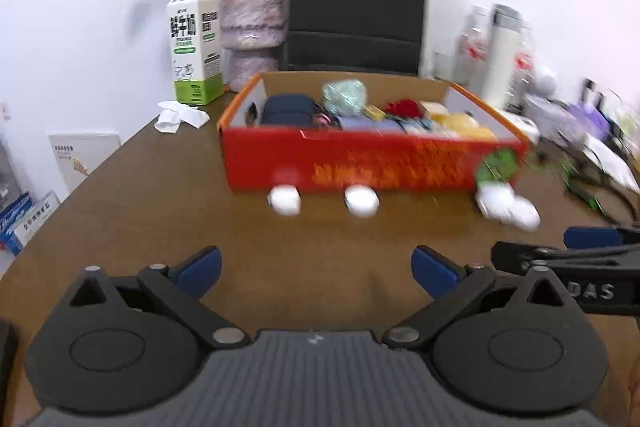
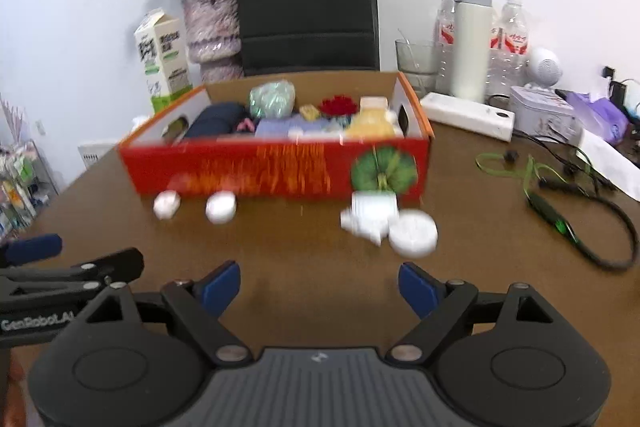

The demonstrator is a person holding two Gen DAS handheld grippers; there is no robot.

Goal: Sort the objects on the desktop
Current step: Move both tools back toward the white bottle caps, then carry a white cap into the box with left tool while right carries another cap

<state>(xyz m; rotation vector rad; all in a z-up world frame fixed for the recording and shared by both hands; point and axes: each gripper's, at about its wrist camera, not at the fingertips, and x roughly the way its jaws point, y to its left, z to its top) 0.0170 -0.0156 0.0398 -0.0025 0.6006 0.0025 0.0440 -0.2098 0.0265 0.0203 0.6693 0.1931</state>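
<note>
A red cardboard box [image 1: 360, 163] [image 2: 256, 167] stands mid-table, filled with small items. In front of it lie two small white cases [image 1: 285, 199] [image 1: 361, 201], also in the right wrist view [image 2: 166, 203] [image 2: 220, 206]. A white ribbed object [image 2: 370, 213] and a round white tin [image 2: 413, 233] lie by the box's right corner, also in the left wrist view [image 1: 506, 207]. My left gripper [image 1: 316, 267] is open and empty, short of the cases. My right gripper [image 2: 319, 285] is open and empty, short of the tin.
At the back stand a milk carton [image 1: 195, 43], a vase of dried flowers [image 1: 253, 27] and a black paper bag [image 1: 356, 3]. Right side holds a thermos [image 2: 471, 39], bottles, a glass, a white power strip [image 2: 468, 115] and cables [image 2: 560, 195]. Crumpled tissue [image 1: 180, 115] lies left.
</note>
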